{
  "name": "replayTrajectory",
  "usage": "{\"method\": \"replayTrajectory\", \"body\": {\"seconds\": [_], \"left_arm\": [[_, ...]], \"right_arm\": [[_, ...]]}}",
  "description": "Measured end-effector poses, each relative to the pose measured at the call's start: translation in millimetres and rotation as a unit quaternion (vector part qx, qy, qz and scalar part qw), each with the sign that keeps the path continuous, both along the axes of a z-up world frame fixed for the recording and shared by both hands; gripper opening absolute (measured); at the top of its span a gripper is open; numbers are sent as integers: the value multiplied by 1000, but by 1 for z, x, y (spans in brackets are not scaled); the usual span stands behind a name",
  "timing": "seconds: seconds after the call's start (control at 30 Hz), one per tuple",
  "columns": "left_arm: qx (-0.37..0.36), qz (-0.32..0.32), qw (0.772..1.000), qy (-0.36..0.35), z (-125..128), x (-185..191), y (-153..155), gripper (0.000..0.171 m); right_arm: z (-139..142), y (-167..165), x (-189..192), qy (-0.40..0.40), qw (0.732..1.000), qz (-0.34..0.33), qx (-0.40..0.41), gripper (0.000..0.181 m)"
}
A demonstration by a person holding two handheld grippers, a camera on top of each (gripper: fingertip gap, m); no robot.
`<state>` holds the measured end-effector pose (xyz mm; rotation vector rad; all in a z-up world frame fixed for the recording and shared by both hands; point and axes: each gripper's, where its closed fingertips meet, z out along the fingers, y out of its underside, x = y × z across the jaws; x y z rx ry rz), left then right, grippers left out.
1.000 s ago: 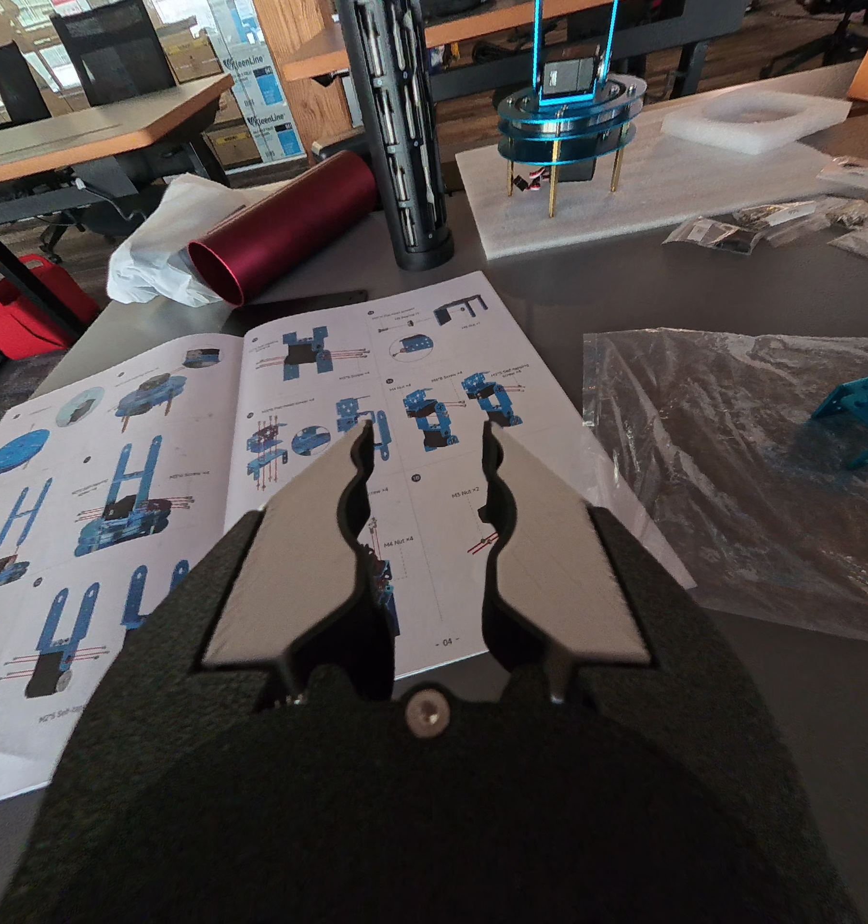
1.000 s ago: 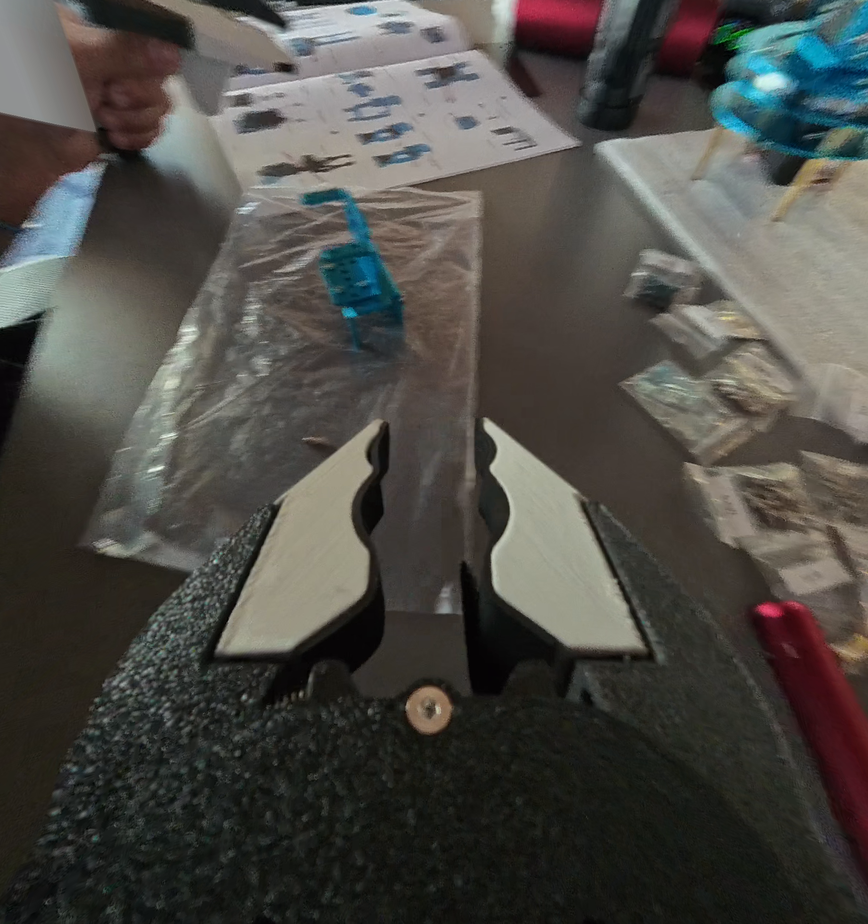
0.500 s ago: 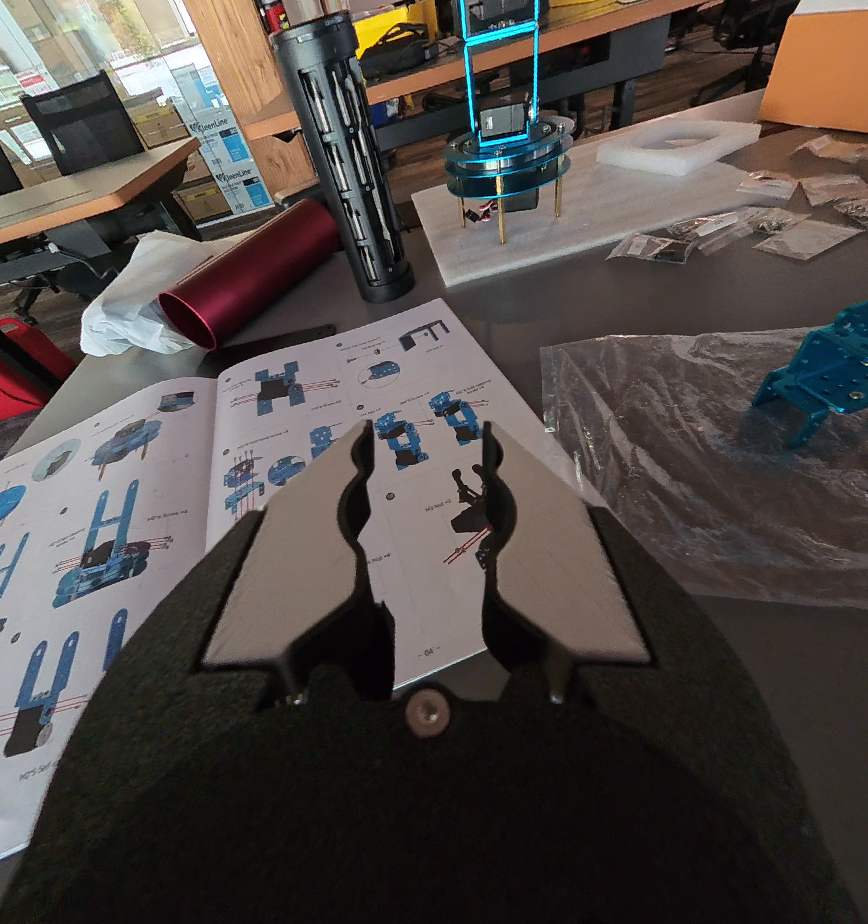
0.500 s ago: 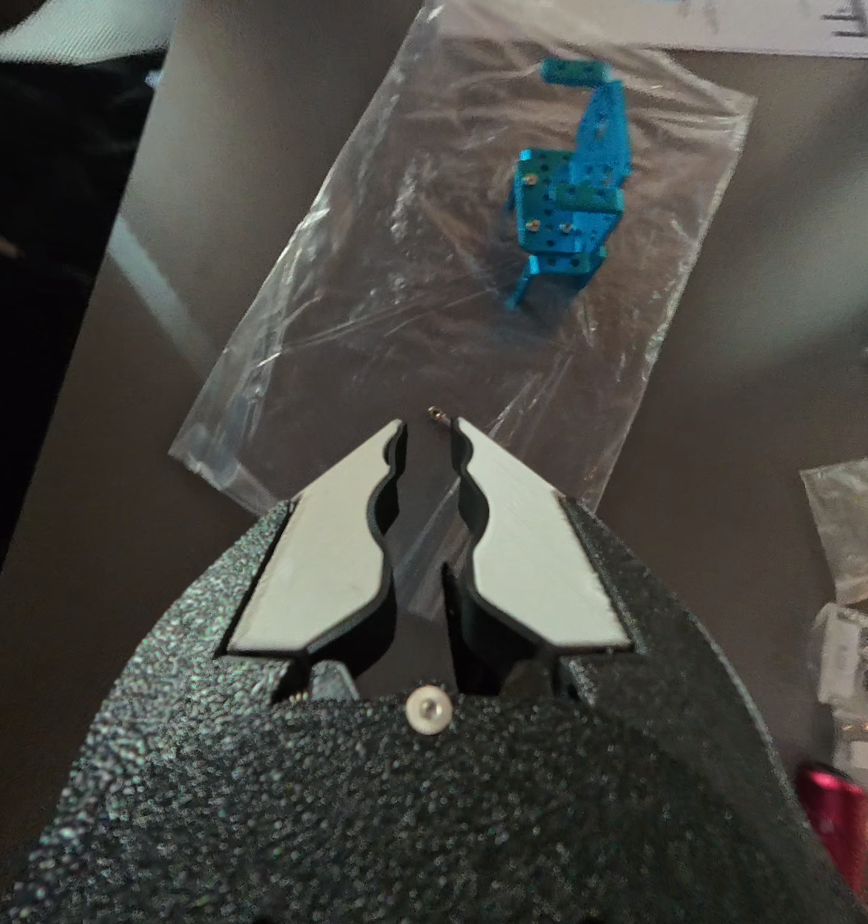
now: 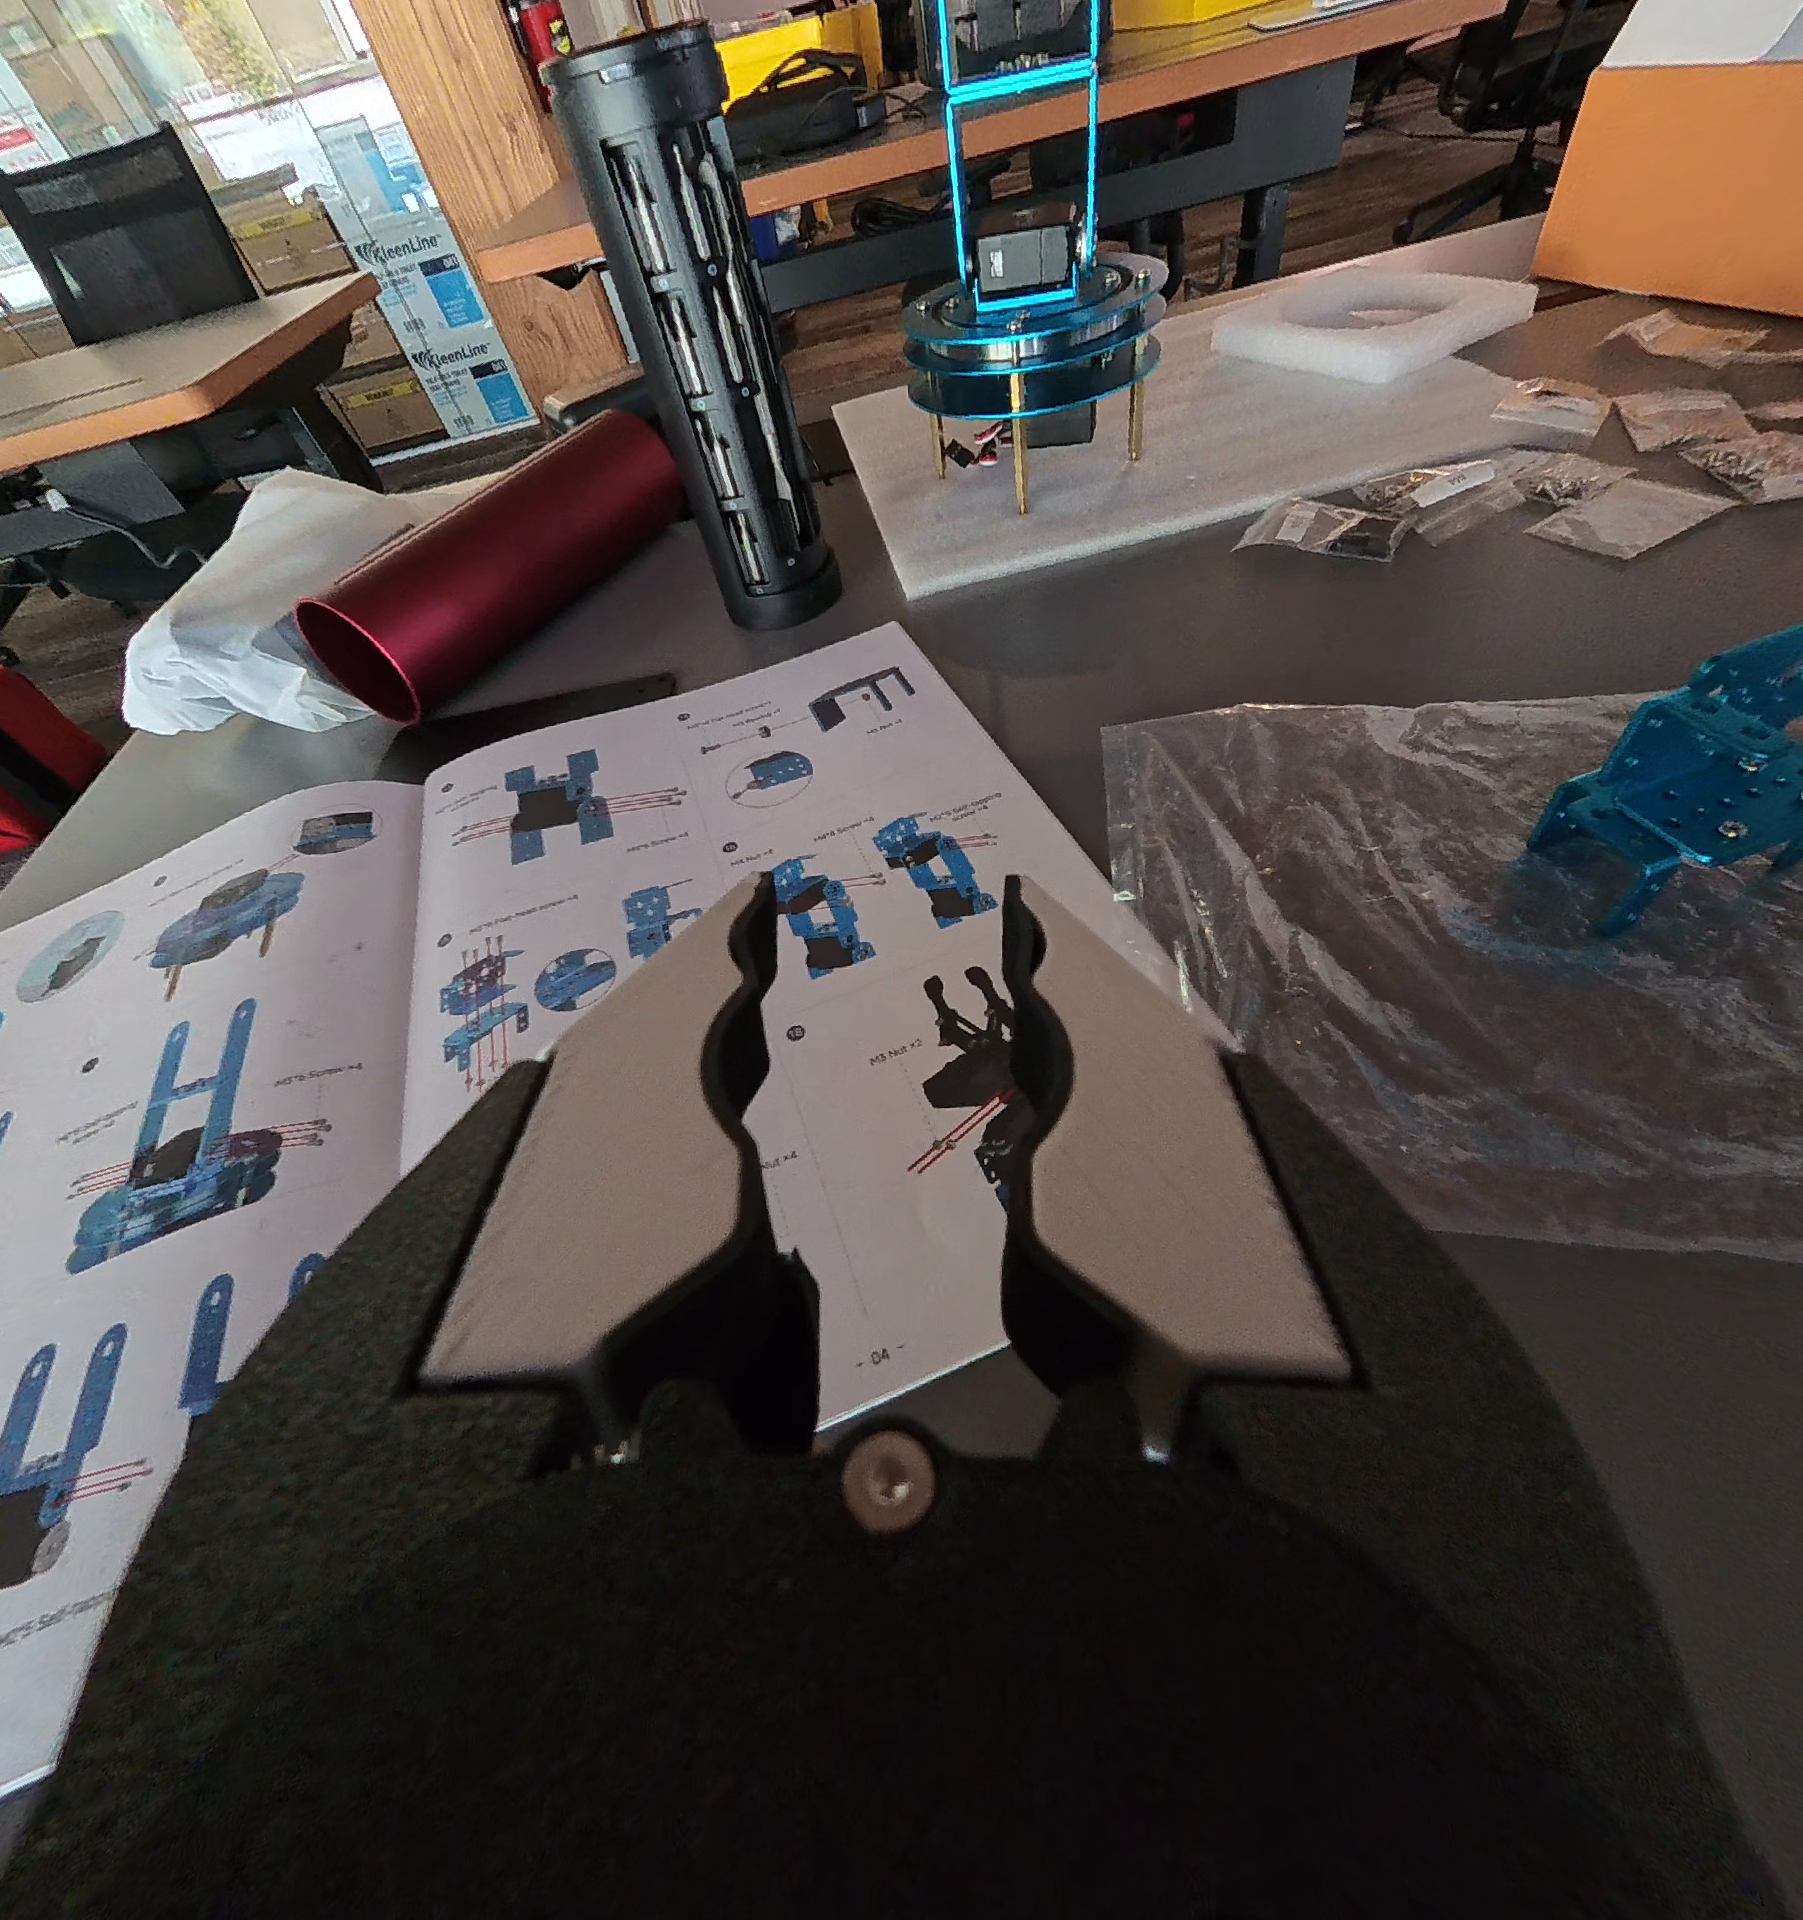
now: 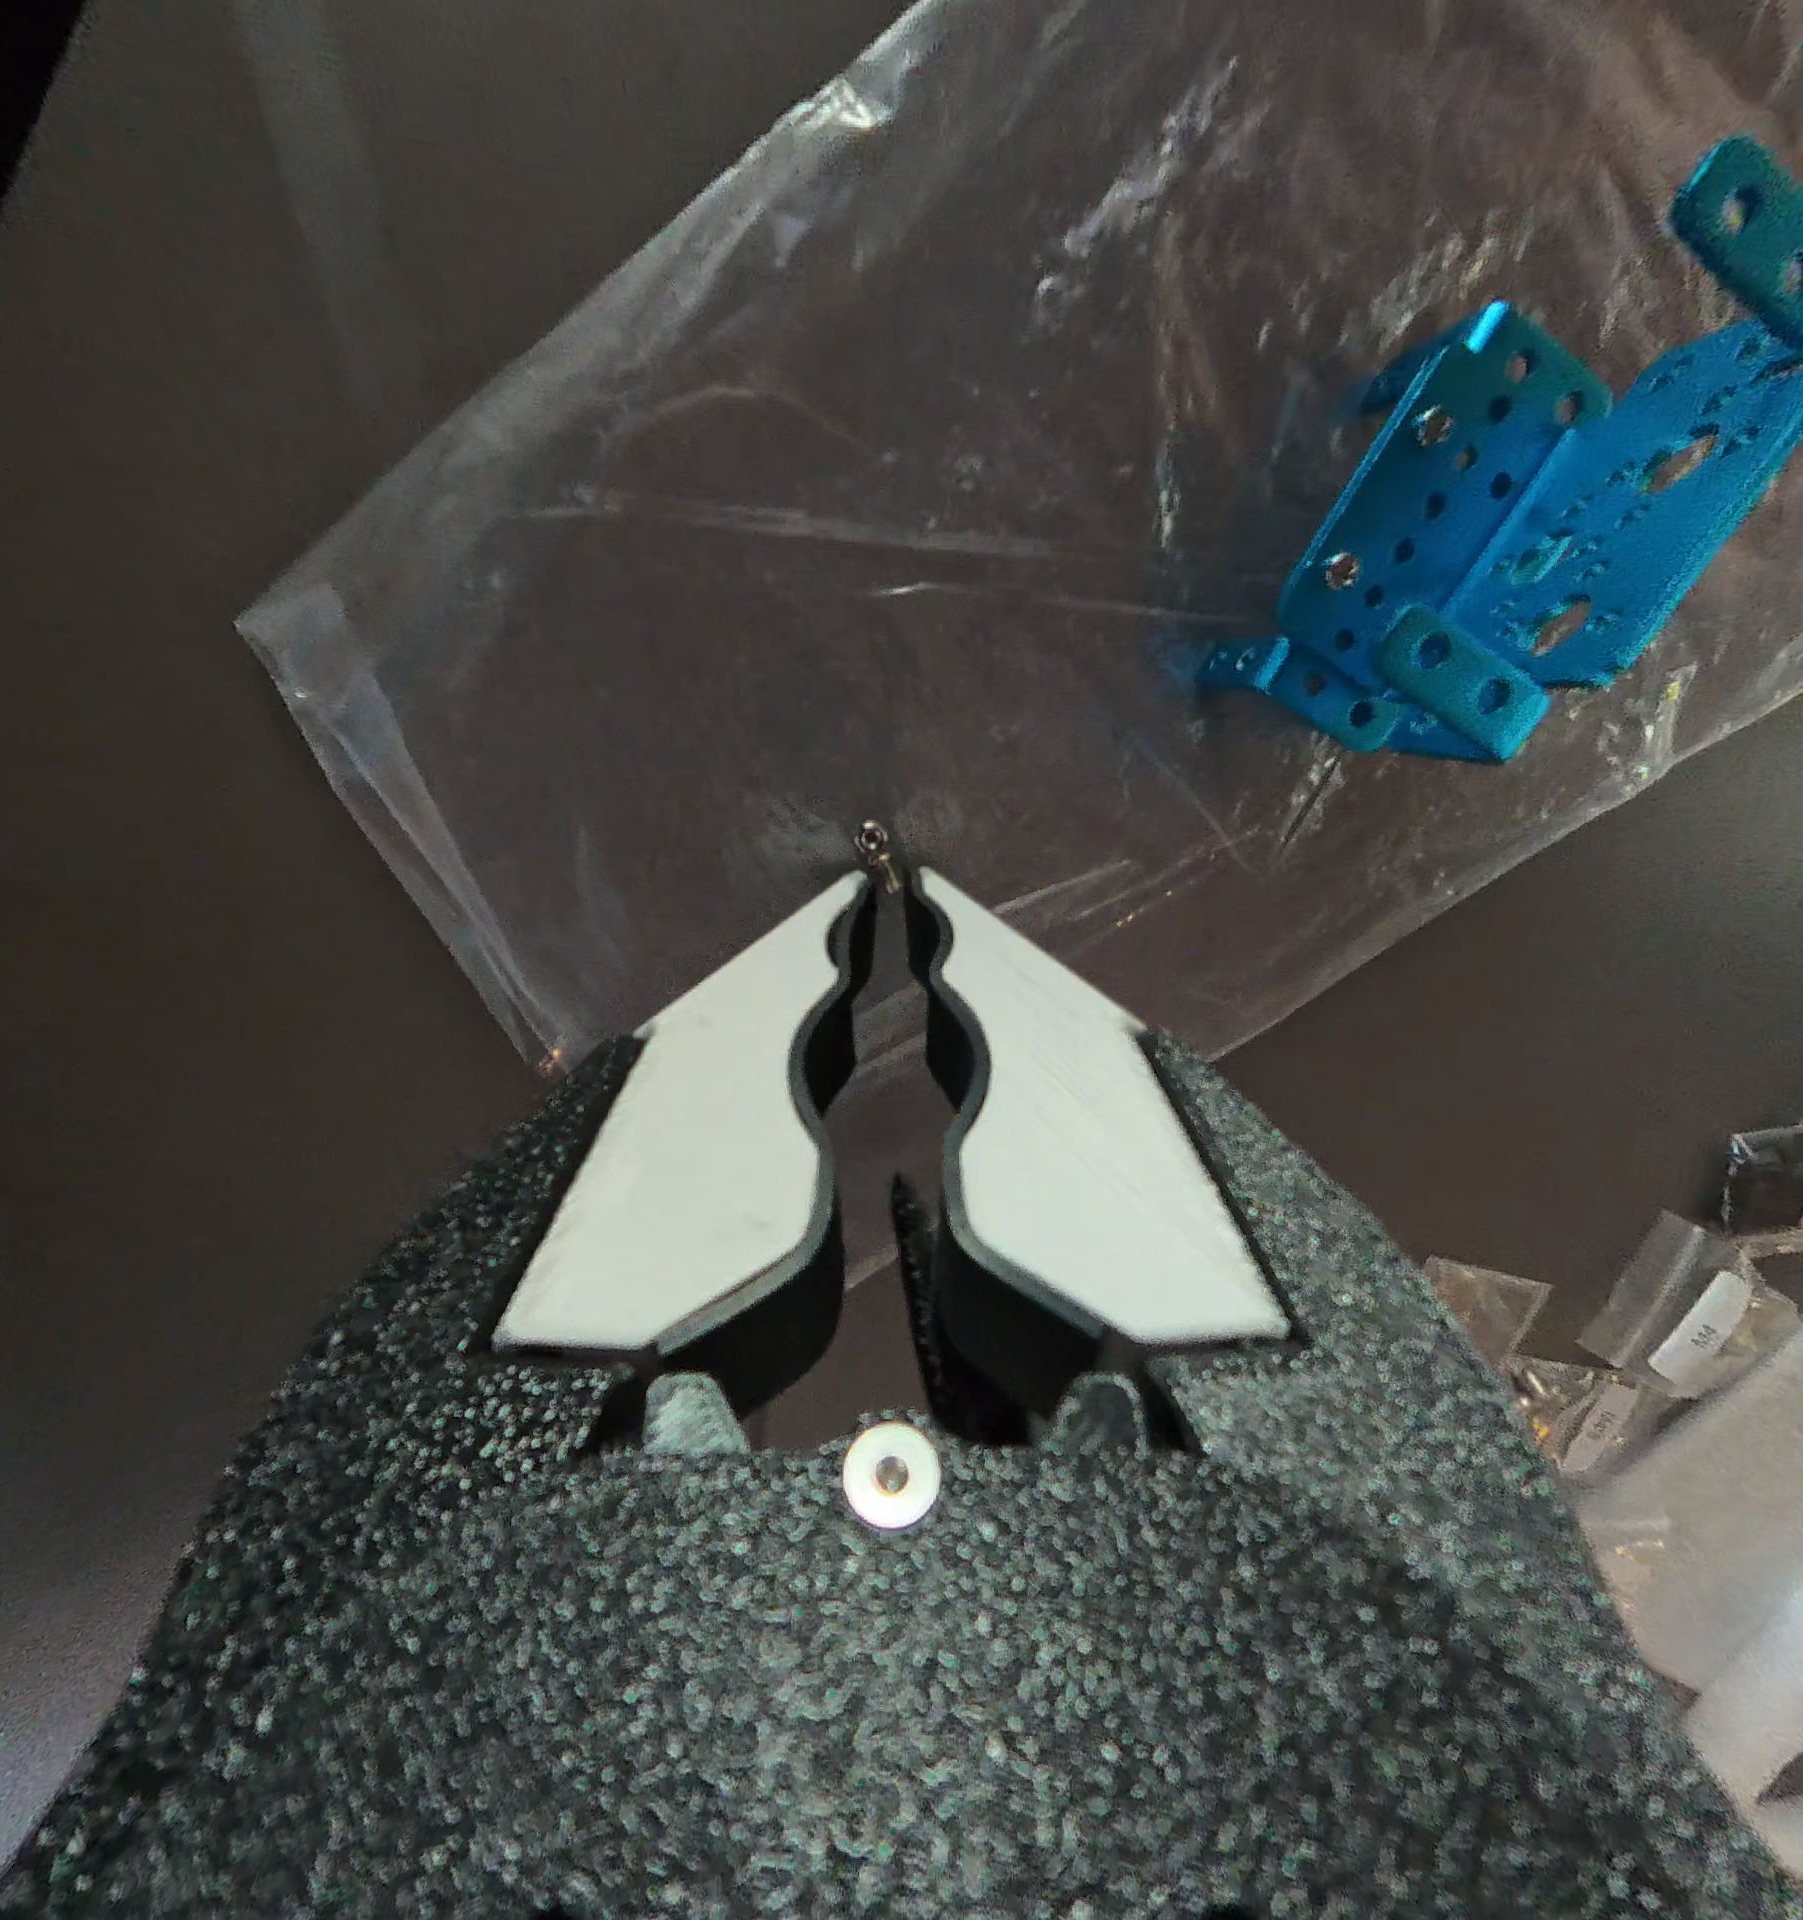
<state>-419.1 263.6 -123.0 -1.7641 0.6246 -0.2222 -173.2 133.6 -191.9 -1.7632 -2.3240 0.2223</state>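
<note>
In the right wrist view my right gripper point(image 6: 886, 881) is low over a clear plastic bag point(image 6: 772, 499) on the dark table. Its jaws are nearly together, pinching a small dark screw point(image 6: 879, 852) at the fingertips. A blue perforated metal bracket assembly point(image 6: 1499, 520) lies on the bag to the upper right; it also shows in the left wrist view point(image 5: 1707, 769). My left gripper point(image 5: 886, 904) is open and empty, hovering over the right page of an open instruction booklet point(image 5: 377, 987).
A red tube point(image 5: 481, 582), a black cylindrical tool holder point(image 5: 699, 343) and a blue round base on a white foam sheet point(image 5: 1032, 343) stand behind the booklet. Small bags of hardware point(image 5: 1499, 499) lie at the far right and also show in the right wrist view point(image 6: 1655, 1351). Some 30 cm of space lies between my two pairs of fingers.
My right gripper has dropped toward the bag and narrowed its jaws onto the small screw. My left gripper has drawn back and tilted up slightly, staying open.
</note>
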Motion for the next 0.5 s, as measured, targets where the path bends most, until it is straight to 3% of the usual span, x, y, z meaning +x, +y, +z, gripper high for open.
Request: {"method": "replayTrajectory", "body": {"seconds": [0.33, 0.4, 0.5], "left_arm": [[-3, -9, 1000, -5, 1, 2, -2, 43], [-13, -39, 998, -46, 8, 13, -15, 39], [-63, -144, 976, -152, 27, 54, -55, 25]], "right_arm": [[2, 1, -2, 23, 1000, -1, -10, 1], [12, 8, -6, 72, 997, -17, 9, 1], [37, 24, -26, 204, 976, -53, 62, 1]]}}
